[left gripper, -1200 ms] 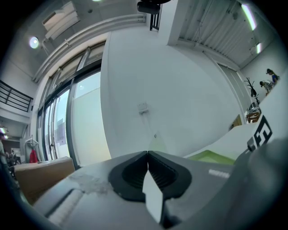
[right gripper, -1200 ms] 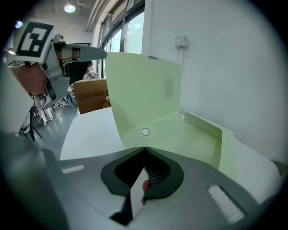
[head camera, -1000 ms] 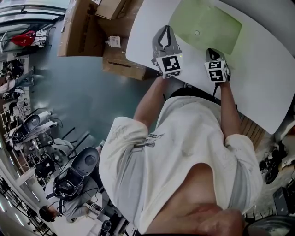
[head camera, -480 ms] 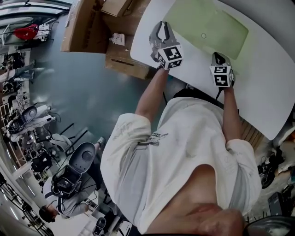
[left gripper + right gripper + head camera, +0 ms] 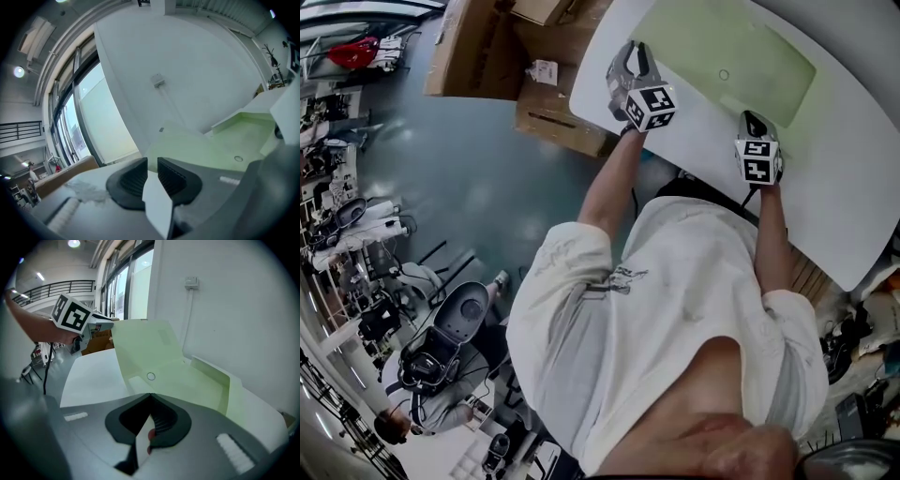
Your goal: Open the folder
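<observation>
A pale green folder [image 5: 741, 47] lies on the white table [image 5: 853, 169]. In the right gripper view its cover [image 5: 143, 345] stands raised, leaning left over the lower sheet [image 5: 197, 385]. My left gripper [image 5: 631, 52] is at the cover's top left corner [image 5: 112, 322]. Its jaws are opening, a narrow gap shows between the pads [image 5: 152, 164], and nothing is pressed there. The green sheet [image 5: 197, 145] lies beyond them. My right gripper [image 5: 752, 118] is shut with nothing in it, and its tips [image 5: 150, 395] rest at the folder's near edge.
Cardboard boxes [image 5: 553, 103] stand on the floor beside the table's left edge, and an office chair [image 5: 455, 328] is further back. A white wall with a socket [image 5: 190, 283] rises right behind the table. The person's body fills the near side.
The left gripper has swung outward and down at the folder's left side, and its jaws have parted a little. The right gripper has stayed put.
</observation>
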